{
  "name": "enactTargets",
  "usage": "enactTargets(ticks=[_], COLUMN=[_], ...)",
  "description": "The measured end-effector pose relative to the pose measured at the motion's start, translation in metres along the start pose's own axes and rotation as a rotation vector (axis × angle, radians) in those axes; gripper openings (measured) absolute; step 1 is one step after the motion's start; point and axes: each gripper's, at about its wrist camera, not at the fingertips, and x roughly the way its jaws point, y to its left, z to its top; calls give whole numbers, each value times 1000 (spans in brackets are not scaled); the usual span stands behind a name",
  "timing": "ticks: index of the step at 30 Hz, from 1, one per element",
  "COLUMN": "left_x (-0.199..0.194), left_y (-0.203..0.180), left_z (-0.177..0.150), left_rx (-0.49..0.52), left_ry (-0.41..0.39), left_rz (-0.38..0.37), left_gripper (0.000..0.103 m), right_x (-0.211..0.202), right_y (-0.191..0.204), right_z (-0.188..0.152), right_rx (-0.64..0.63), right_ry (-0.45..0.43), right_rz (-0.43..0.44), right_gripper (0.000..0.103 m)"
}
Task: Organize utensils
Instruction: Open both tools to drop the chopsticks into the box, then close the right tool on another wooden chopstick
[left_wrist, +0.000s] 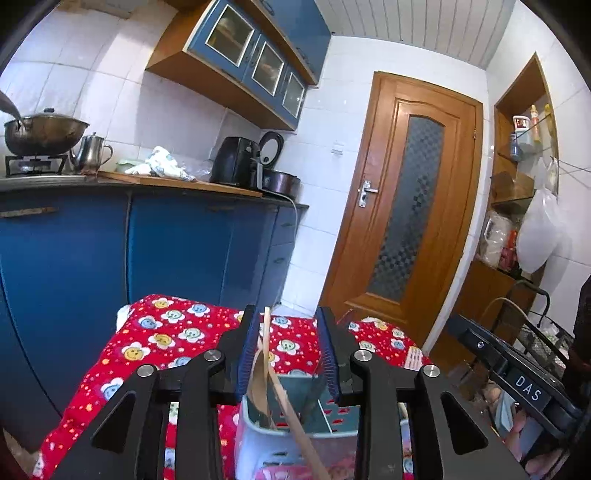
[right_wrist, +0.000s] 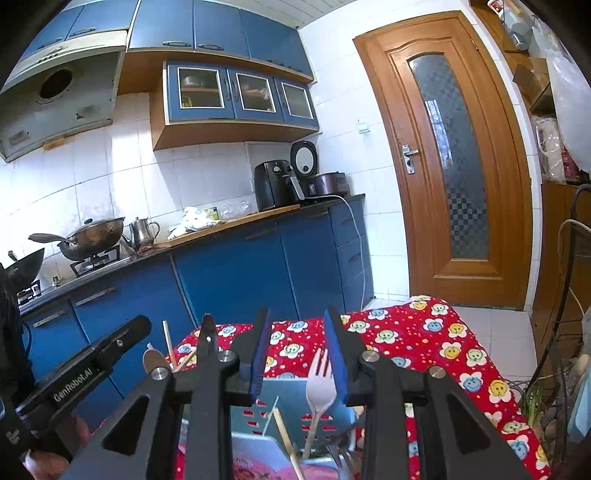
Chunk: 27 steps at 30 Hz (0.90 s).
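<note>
A teal and pink plastic utensil holder stands on the red flowered cloth, right under both grippers. In the left wrist view a wooden spoon and a chopstick stand in it, between the open fingers of my left gripper. The chopstick is close to the left pad; contact is not clear. In the right wrist view my right gripper is open above the holder. A white plastic fork stands in it beside the right pad, with chopsticks further left.
Blue kitchen cabinets with a wok, a kettle and appliances run along the far wall. A wooden door is at the right. A wire rack stands right of the table. The other gripper shows at left.
</note>
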Motion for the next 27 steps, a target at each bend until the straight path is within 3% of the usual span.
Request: enactTargets(ticks=[11,27], left_x=[-31,-48], left_y=[9,27], left_z=[-8,-34], left_rx=[-18,-46], left_ry=[82,171], left_rz=[-6,36], left_gripper=[35,35], right_x=[-27,-41], right_y=[-21,-10], right_z=[-19,-54], right_rx=[30,-53], right_ry=[123,248], right_rz=[24,36], right_gripper=[33,34])
